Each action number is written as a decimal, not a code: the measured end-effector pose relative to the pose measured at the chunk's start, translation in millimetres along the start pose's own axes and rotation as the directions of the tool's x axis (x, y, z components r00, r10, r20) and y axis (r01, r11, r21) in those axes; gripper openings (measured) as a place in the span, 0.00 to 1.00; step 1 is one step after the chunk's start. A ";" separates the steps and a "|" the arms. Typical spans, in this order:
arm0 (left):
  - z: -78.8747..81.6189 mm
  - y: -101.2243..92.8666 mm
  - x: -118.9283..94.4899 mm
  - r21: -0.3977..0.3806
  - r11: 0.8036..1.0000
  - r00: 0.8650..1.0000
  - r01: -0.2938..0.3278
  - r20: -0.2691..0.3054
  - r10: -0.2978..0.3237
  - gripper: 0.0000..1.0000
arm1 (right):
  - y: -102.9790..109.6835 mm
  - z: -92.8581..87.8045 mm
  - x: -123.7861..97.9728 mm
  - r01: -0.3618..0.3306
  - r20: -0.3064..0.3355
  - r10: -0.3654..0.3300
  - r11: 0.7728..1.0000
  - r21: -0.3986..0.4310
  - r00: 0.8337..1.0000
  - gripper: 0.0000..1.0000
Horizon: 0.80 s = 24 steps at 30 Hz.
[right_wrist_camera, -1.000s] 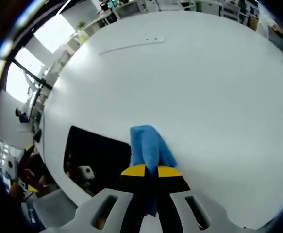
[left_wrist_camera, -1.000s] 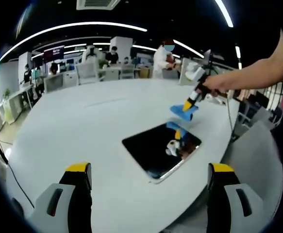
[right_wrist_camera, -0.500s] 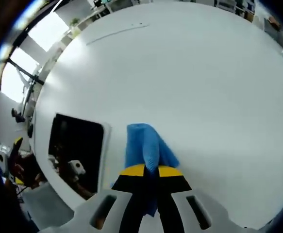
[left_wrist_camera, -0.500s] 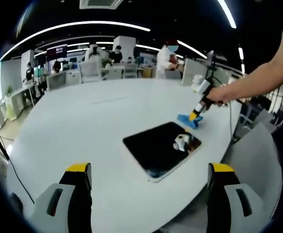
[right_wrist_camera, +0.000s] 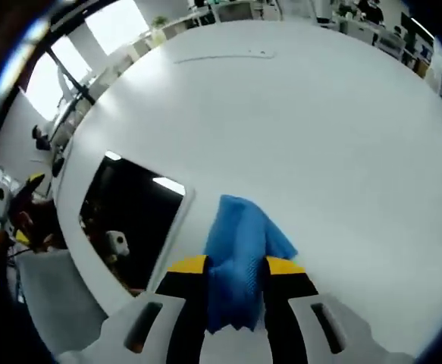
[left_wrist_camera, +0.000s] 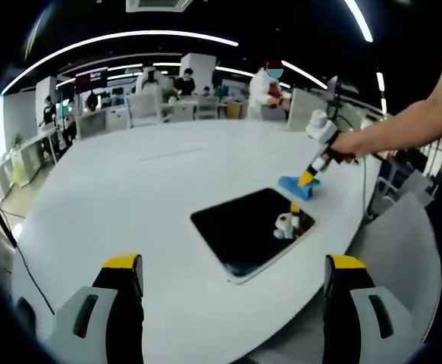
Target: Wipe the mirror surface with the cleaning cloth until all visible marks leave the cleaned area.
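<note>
Mirror (right_wrist_camera: 126,220) lies flat on the white table (right_wrist_camera: 296,114), left of centre in the right gripper view and just right of centre in the left gripper view, where its dark glass (left_wrist_camera: 247,231) reflects a small white and yellow shape near its right corner. Between the yellow-tipped fingers (right_wrist_camera: 186,265) of the right gripper (right_wrist_camera: 236,267) sits the blue cleaning cloth (right_wrist_camera: 243,250), bunched upward from the bottom centre of the right gripper view; the jaws stand a little apart with the cloth between them, and whether they are pressing on it cannot be told. The cloth rests on the table just beside the mirror's right edge, off the glass. In the left gripper view the same cloth (left_wrist_camera: 296,186) shows as a small blue patch right of centre, on the table just beyond the mirror's far right corner, with the right gripper's yellow tip on it and a person's hand (left_wrist_camera: 349,144) and bare forearm reaching in from the right edge. The left gripper (left_wrist_camera: 232,269) has its two grey, yellow-capped fingers (left_wrist_camera: 122,265) spread wide at the bottom corners of its view, holding nothing, above the near table edge. Desks, chairs and several people fill the upper background beneath curved ceiling lights (left_wrist_camera: 130,38).
</note>
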<state>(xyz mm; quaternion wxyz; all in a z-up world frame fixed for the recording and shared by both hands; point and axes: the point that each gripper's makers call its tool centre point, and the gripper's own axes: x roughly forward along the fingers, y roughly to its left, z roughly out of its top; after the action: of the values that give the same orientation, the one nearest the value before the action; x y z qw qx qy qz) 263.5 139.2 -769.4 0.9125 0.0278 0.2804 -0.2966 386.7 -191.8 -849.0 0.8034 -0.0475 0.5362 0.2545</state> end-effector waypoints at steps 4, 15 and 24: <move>7.8 6.0 -1.2 -0.052 0.998 0.999 -0.046 0.017 0.047 1.00 | 8.6 23.7 -24.3 -0.090 0.169 0.110 0.989 -0.119 0.979 0.39; 10.6 0.2 8.7 -0.052 0.997 0.998 -0.056 0.035 0.058 1.00 | -16.2 -16.2 -55.1 -0.049 0.313 0.113 0.978 -0.204 0.943 0.73; 7.0 -5.9 11.4 -0.028 0.999 0.999 -0.039 0.029 0.040 1.00 | -15.8 -56.0 -81.1 0.019 0.427 0.064 0.982 -0.186 0.902 0.90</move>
<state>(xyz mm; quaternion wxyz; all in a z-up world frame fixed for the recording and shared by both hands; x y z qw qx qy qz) 271.3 126.8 -768.9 0.9226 0.0165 0.2700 -0.2749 323.1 -254.1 -803.9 0.8911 -0.0587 0.3196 0.3168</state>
